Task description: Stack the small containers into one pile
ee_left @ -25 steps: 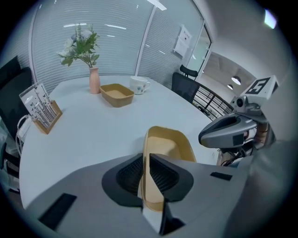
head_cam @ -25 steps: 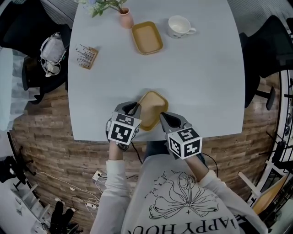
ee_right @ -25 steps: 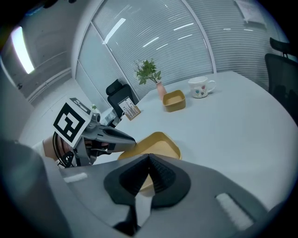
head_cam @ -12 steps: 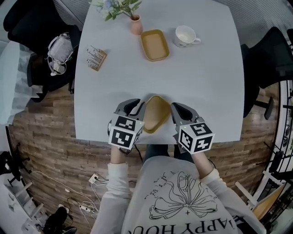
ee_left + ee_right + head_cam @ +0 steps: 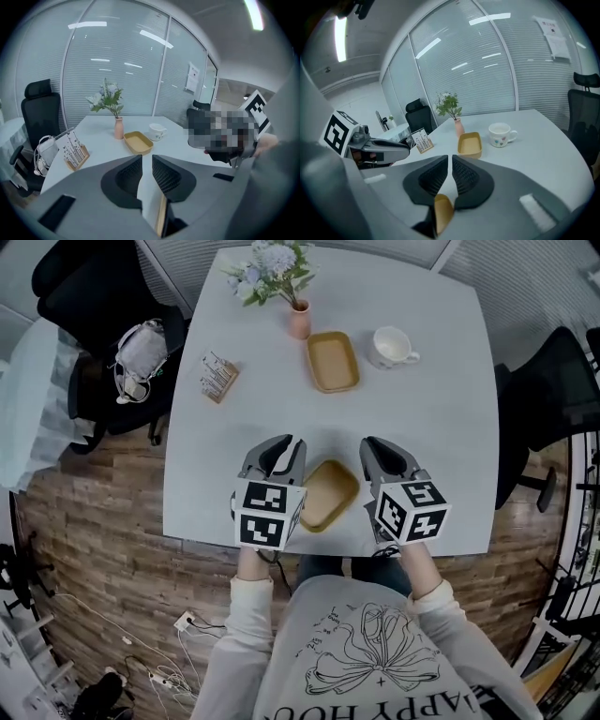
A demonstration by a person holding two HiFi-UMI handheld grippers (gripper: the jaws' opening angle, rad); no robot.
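Observation:
One tan container (image 5: 330,491) lies on the white table (image 5: 441,427) near its front edge, between my two grippers. A strip of it shows low in the left gripper view (image 5: 162,218) and in the right gripper view (image 5: 443,213), below the jaws. The second tan container (image 5: 333,362) (image 5: 138,142) (image 5: 469,144) sits farther back. My left gripper (image 5: 286,444) (image 5: 146,159) hovers at the near container's left and my right gripper (image 5: 373,446) (image 5: 450,159) at its right. Both have just been opening, and nothing is pressed between their pads.
A white mug (image 5: 391,346) stands right of the far container and a pink vase with flowers (image 5: 300,322) left of it. A small wooden holder (image 5: 219,378) sits at the table's left. Black chairs (image 5: 94,296) stand around, one with a bag (image 5: 141,352).
Both grippers held the near container by its sides and tilted it up. Now they have risen and let go, and it lies flat between them. The view has pulled back from the table.

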